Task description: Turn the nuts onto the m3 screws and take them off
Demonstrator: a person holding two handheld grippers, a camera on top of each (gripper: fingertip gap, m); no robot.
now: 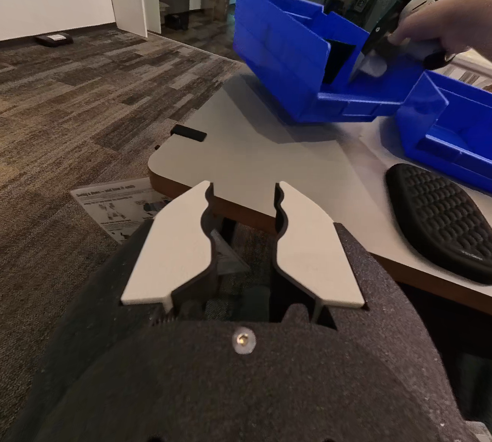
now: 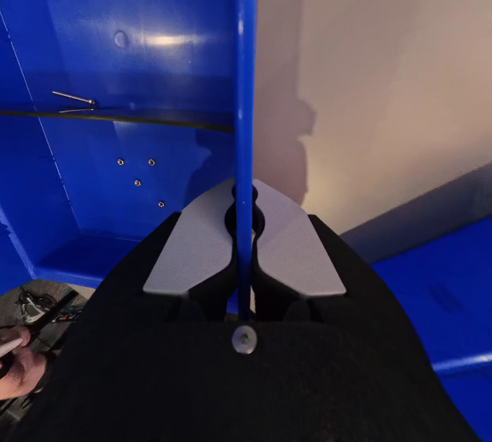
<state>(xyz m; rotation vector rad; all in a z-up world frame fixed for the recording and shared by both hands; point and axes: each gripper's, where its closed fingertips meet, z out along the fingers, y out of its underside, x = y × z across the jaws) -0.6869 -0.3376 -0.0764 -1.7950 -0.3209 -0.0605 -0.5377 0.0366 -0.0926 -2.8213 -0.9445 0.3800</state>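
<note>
A grey-brown patterned carpet (image 1: 80, 99) is spreading across the room, and a pale table (image 1: 253, 162) with a rounded corner and a brown edge is standing over it. A printed sheet of paper (image 1: 117, 208) is lying on the carpet just beside that corner.

On the table a blue plastic bin (image 1: 279, 56) is sitting tilted, one side lifted off the tabletop and a shadow lying beneath it. A second blue bin (image 1: 452, 131) is resting flat just beside it, to the right. In front of that second bin a black textured pad (image 1: 439, 218) is lying near the table's edge. A small black slot (image 1: 189, 133) is showing near the table's far left edge.

The right gripper (image 2: 243, 197) is clamping the tilted bin's side wall (image 2: 243, 83): both pale fingers (image 2: 202, 237) are pressing against the thin blue wall, one on each side. A hand (image 1: 447, 27) is holding that gripper from the right.

The left gripper (image 1: 243, 186) is hovering at the table's near edge, well apart from both bins, its jaws standing wide with nothing between them.

Inside the tilted bin a dark divider strip (image 2: 119, 117) is crossing the floor. A thin metal pin (image 2: 73, 97) is lying just past it, and four small brass nuts (image 2: 137, 183) are scattered on the near side.
</note>
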